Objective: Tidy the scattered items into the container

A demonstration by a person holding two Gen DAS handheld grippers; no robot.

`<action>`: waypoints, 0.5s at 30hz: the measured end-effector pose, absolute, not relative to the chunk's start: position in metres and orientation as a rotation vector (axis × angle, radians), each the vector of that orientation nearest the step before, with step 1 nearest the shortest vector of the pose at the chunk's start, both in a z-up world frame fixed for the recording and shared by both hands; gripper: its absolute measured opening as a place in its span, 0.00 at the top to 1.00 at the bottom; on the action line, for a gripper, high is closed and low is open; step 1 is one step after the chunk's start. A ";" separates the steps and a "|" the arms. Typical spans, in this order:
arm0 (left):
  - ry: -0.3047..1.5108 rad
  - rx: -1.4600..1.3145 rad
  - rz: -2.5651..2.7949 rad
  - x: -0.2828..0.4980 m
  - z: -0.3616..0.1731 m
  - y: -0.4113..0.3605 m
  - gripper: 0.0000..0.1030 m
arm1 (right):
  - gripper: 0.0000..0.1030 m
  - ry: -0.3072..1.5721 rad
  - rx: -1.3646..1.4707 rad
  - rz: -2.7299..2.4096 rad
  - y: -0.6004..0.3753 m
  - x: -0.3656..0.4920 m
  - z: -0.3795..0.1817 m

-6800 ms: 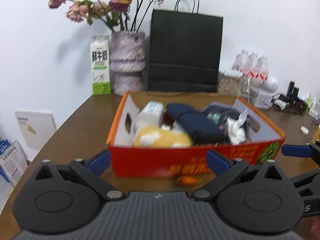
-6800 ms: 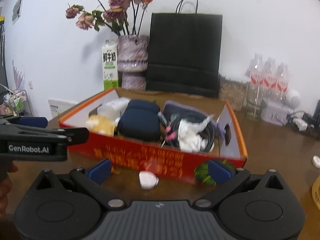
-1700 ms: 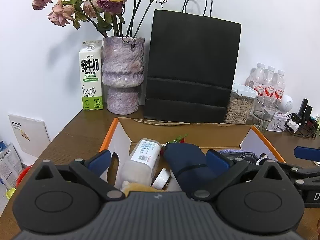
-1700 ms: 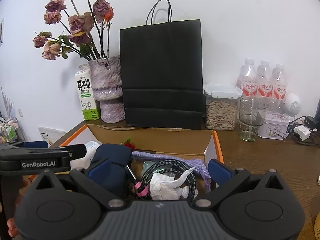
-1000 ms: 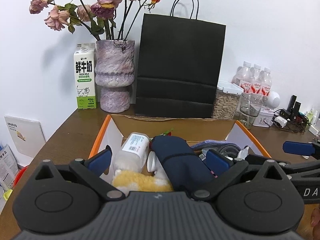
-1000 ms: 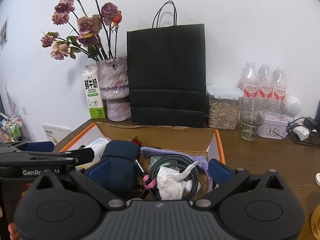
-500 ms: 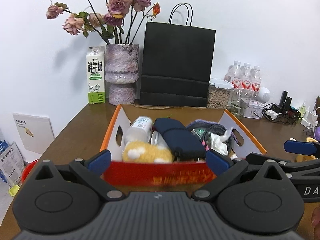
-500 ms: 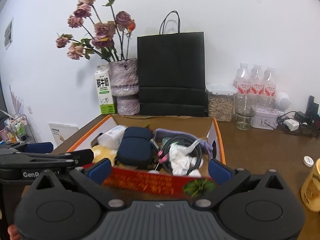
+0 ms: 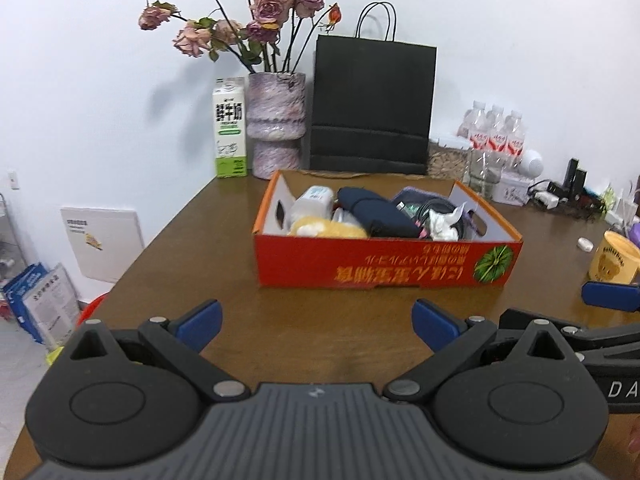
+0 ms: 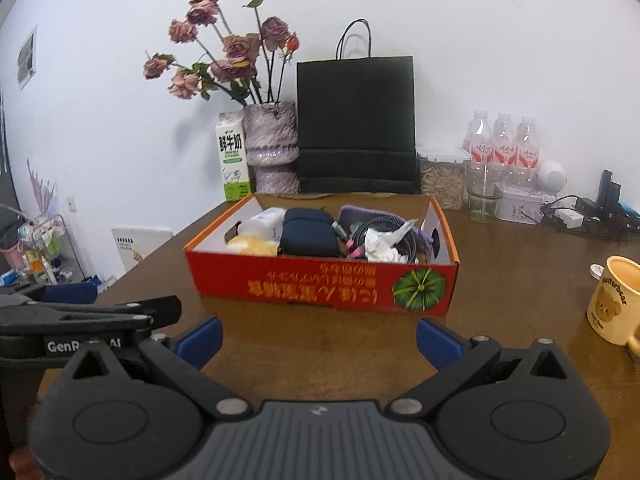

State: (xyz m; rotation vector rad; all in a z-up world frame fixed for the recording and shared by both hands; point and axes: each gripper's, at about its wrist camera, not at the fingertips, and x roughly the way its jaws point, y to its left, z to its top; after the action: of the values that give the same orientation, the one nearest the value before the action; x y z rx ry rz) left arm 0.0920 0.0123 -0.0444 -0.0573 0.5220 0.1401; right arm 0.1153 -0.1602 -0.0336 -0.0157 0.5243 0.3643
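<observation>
A red cardboard box (image 9: 384,268) (image 10: 320,284) stands on the brown table. It holds a navy pouch (image 9: 376,212) (image 10: 308,232), a white bottle (image 9: 314,200) (image 10: 264,218), a yellow plush (image 9: 328,229) (image 10: 254,245), a coiled black cable (image 10: 384,224) and crumpled white tissue (image 9: 442,224) (image 10: 382,246). My left gripper (image 9: 316,322) hovers open over the table in front of the box, nothing between its blue pads. My right gripper (image 10: 318,340) is open too, empty, just short of the box's front wall. Each gripper shows at the edge of the other's view.
Behind the box stand a black paper bag (image 9: 372,108), a purple vase of dried roses (image 9: 276,124), a milk carton (image 9: 229,128), a seed jar (image 10: 442,176), a glass (image 10: 482,192) and water bottles (image 10: 502,140). A yellow bear mug (image 10: 614,306) and small white cap (image 10: 596,270) sit right.
Both grippers have pulled back and away from the box, which now looks smaller and farther off. The small white and orange items seen earlier in front of the box no longer lie there.
</observation>
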 end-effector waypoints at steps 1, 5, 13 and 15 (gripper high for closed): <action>0.527 -0.058 0.144 0.090 -0.045 0.013 0.00 | 0.00 0.528 -0.016 0.363 -0.160 0.113 -0.035; 0.545 -0.056 0.153 0.084 -0.048 0.012 0.00 | 0.00 0.538 -0.019 0.360 -0.160 0.105 -0.038; 0.554 -0.046 0.157 0.078 -0.051 0.011 0.00 | 0.00 0.547 -0.022 0.358 -0.160 0.100 -0.041; 0.552 -0.047 0.154 0.078 -0.051 0.011 0.00 | 0.00 0.547 -0.022 0.356 -0.160 0.100 -0.041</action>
State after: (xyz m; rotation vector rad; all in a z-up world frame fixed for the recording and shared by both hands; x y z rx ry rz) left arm 0.0778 0.0108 -0.0515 -0.0466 0.5521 0.1542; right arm 0.0998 -0.1604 -0.0412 -0.0215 0.5470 0.3556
